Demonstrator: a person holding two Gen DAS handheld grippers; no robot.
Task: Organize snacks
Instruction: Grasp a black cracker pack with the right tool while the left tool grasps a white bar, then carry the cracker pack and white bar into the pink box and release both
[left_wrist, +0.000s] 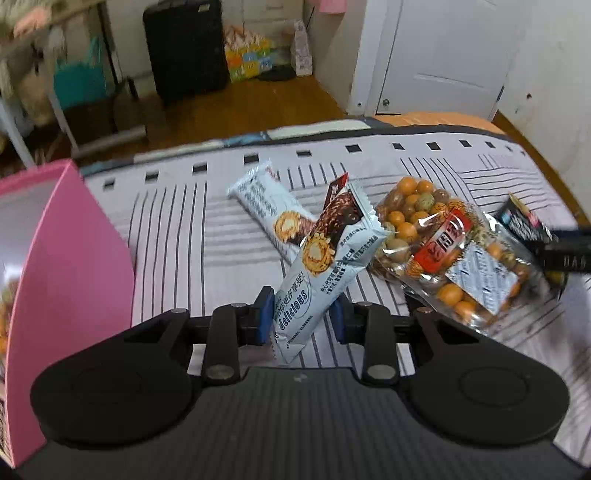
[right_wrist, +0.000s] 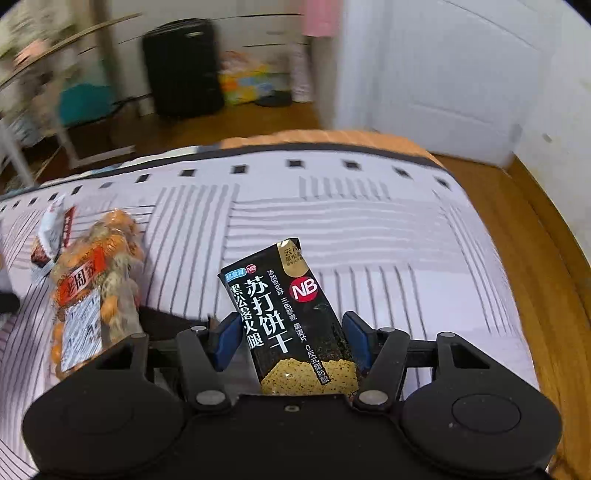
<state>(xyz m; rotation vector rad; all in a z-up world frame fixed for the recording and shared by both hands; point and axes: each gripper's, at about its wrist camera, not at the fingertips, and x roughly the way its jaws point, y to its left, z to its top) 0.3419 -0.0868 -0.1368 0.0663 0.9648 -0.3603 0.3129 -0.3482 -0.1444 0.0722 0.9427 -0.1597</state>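
Observation:
My left gripper (left_wrist: 300, 314) is shut on a pale blue snack bar wrapper (left_wrist: 325, 266) marked "delicious", held tilted above the striped bed cover. A second matching bar (left_wrist: 266, 210) lies on the cover behind it. A clear bag of orange and green coated nuts (left_wrist: 443, 251) lies to the right; it also shows in the right wrist view (right_wrist: 92, 291). My right gripper (right_wrist: 288, 343) is shut on a black soda cracker pack (right_wrist: 291, 321), held upright above the cover. That pack shows at the right edge of the left wrist view (left_wrist: 524, 225).
A pink box (left_wrist: 70, 266) stands open at the left of the bed. The striped cover (right_wrist: 369, 236) ends at an orange mattress edge (right_wrist: 332, 138). Beyond are a wooden floor, a black suitcase (left_wrist: 184, 48), a shelf rack and a white door (left_wrist: 443, 55).

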